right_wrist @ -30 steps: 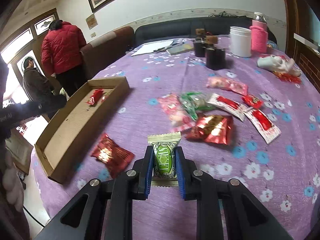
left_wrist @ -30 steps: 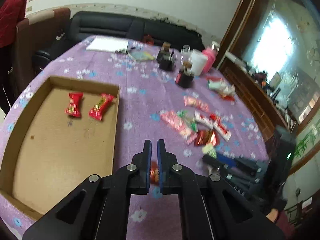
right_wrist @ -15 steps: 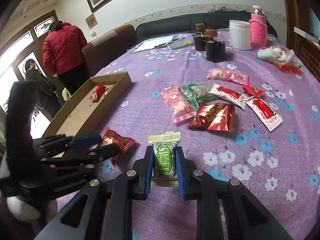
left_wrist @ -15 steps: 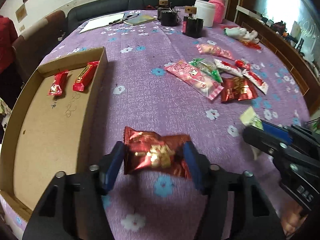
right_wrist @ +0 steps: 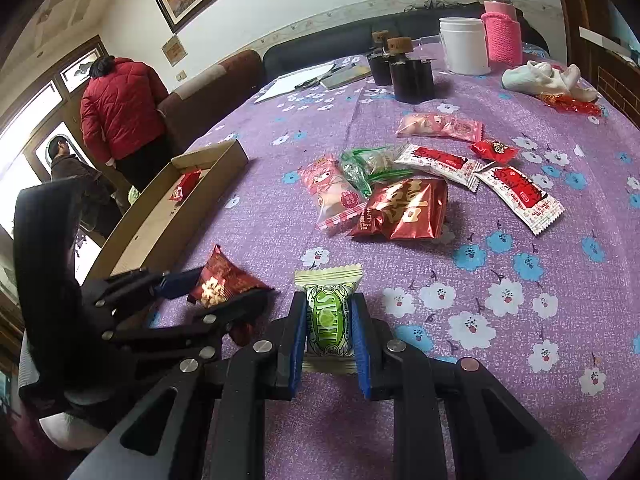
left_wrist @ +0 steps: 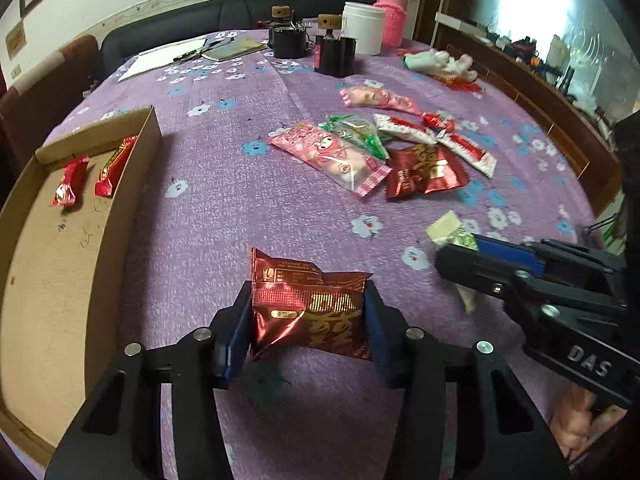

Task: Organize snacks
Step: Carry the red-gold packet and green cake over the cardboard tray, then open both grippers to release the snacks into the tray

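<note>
My left gripper [left_wrist: 306, 312] is shut on a shiny red snack packet [left_wrist: 308, 312], held just above the purple cloth; it also shows in the right wrist view [right_wrist: 222, 284]. My right gripper [right_wrist: 328, 320] is shut on a green-and-cream candy [right_wrist: 329, 318], seen at the right in the left wrist view [left_wrist: 452, 234]. A shallow cardboard box [left_wrist: 132, 184] to the left holds two red candies [left_wrist: 72, 184]. A pile of snack packets [left_wrist: 400, 148] lies mid-table.
Black containers [left_wrist: 334, 54], a white jar [left_wrist: 362, 26], a pink-sleeved bottle [left_wrist: 394, 18], papers [left_wrist: 168, 56] and a crumpled cloth [left_wrist: 440, 62] stand at the far side. Two people stand by the door [right_wrist: 120, 108]. A sofa lies behind the table.
My left gripper opened from shut, came down around the red packet and closed on it. The right gripper has kept its hold on the green candy.
</note>
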`<action>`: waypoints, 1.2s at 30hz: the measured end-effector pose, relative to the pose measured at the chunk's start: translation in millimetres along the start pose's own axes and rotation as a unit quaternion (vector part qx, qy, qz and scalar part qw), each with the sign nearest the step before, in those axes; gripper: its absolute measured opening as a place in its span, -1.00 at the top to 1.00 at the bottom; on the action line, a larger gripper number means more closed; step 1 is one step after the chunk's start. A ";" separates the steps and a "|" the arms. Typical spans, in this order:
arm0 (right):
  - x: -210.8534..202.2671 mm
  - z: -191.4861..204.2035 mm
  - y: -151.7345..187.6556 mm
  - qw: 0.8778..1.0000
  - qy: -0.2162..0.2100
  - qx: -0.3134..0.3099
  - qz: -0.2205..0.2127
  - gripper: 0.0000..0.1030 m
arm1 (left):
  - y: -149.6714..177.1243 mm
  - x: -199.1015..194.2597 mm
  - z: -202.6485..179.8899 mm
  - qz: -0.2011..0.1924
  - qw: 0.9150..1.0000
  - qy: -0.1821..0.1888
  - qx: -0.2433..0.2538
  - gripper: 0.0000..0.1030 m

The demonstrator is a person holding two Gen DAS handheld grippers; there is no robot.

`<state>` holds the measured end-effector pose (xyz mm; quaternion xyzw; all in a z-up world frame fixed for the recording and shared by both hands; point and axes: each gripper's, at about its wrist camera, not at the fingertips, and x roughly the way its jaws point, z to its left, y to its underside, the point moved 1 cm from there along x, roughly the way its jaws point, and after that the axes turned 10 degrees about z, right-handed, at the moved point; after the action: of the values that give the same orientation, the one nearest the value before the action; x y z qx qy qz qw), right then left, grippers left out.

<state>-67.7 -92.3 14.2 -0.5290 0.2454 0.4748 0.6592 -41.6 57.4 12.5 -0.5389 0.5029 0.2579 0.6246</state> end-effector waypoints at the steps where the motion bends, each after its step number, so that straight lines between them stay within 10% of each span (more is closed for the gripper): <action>1: -0.9 0.9 -0.1 1.000 0.000 -0.001 -0.001 0.58 | 0.5 -3.0 0.7 -0.003 1.000 0.007 -0.005 0.06; 7: -8.9 12.4 -6.0 1.000 0.000 -0.014 -0.005 0.58 | 1.8 -48.6 38.6 -0.034 0.996 0.051 -0.058 0.06; 15: -11.1 69.2 -41.2 0.997 -0.022 -0.067 -0.014 0.59 | -14.3 -90.6 156.4 -0.051 0.985 0.004 -0.165 0.05; 26: 71.1 204.8 -96.1 0.981 -0.020 -0.190 0.028 0.60 | -56.5 -27.6 256.1 -0.009 0.968 -0.043 -0.249 0.05; 36: 130.6 228.4 -106.8 0.977 0.009 -0.205 0.056 0.53 | -61.6 0.5 275.5 0.005 0.958 -0.054 -0.281 -0.12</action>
<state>42.1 169.2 29.0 -0.6423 0.1786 0.5464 0.5069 108.3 296.7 13.6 -0.6756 0.3780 0.4209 0.4728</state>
